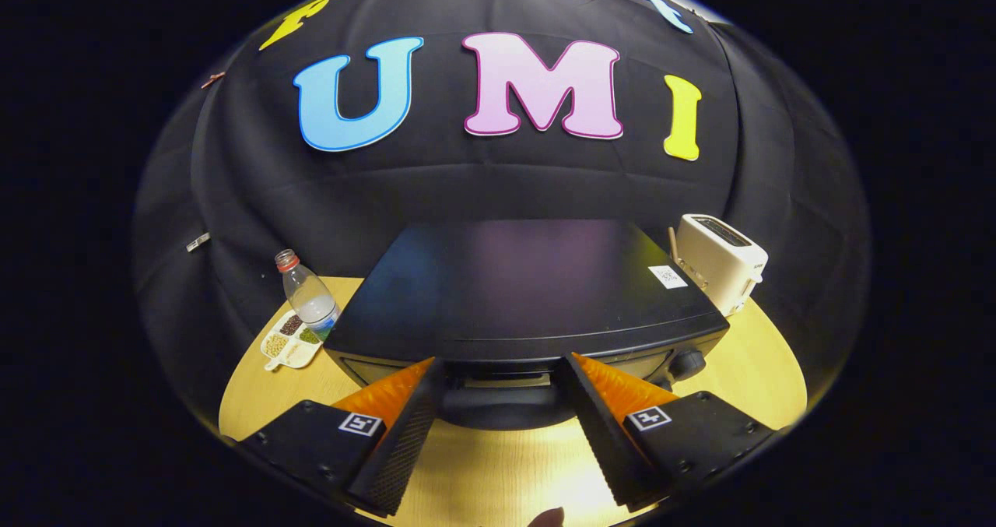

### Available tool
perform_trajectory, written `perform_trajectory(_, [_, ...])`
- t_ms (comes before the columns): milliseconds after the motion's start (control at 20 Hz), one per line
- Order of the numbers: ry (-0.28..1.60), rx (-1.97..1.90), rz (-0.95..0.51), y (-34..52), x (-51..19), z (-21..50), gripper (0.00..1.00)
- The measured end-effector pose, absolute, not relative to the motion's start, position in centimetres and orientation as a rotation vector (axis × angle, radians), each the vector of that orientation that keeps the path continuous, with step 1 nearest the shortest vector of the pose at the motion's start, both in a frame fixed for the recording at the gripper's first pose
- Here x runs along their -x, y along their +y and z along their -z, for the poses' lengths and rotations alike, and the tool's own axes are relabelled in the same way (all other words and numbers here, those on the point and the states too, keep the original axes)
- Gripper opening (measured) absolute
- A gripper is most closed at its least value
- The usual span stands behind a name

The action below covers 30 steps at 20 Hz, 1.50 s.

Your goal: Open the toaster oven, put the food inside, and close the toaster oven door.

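The hand-held gripper (502,402) is hanging released over the wooden counter (498,472), its fingers spread wide with nothing between them. Just ahead of the fingertips the black toaster oven (529,286) is sitting, its front facing the fingers and a knob (688,363) showing at its right. Beyond, left of the oven, a plastic bottle (308,292) is standing by a snack tray (289,343). A white toaster (720,258) is standing at the oven's right rear.

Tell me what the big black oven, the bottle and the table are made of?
Toaster oven: probably painted metal, since its smooth dark top gives soft reflections. Bottle: clear plastic, see-through with a red cap. Table: looks like light wood or wood-look laminate, with faint grain. The claw is open near the oven's front.
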<state>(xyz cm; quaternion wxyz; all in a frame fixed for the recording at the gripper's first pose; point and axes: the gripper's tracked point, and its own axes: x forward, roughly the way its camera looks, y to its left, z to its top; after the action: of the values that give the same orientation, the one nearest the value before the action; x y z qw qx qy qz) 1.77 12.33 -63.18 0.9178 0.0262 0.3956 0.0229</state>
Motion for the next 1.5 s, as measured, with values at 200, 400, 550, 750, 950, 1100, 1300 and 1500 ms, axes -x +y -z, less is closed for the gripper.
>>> perform_trajectory(200, [0.821,-0.055,-0.047,12.1,1.3,63.2,0.99])
perform_trajectory(400, [0.847,-0.057,-0.048,11.7,5.3,64.0,0.99])
perform_trajectory(550, [0.889,-0.064,-0.047,11.5,8.4,65.1,1.0])
perform_trajectory(750, [0.973,-0.063,-0.051,11.0,12.3,67.8,0.99])
perform_trajectory(950, [1.032,-0.082,-0.059,10.5,15.3,69.5,0.99])
perform_trajectory(1100, [1.033,-0.095,-0.07,10.2,16.5,68.7,0.98])
perform_trajectory(1300, [1.033,-0.162,-0.095,9.2,17.4,66.0,0.98])
perform_trajectory(1500, [1.057,-0.175,-0.104,5.2,18.7,63.3,0.99])
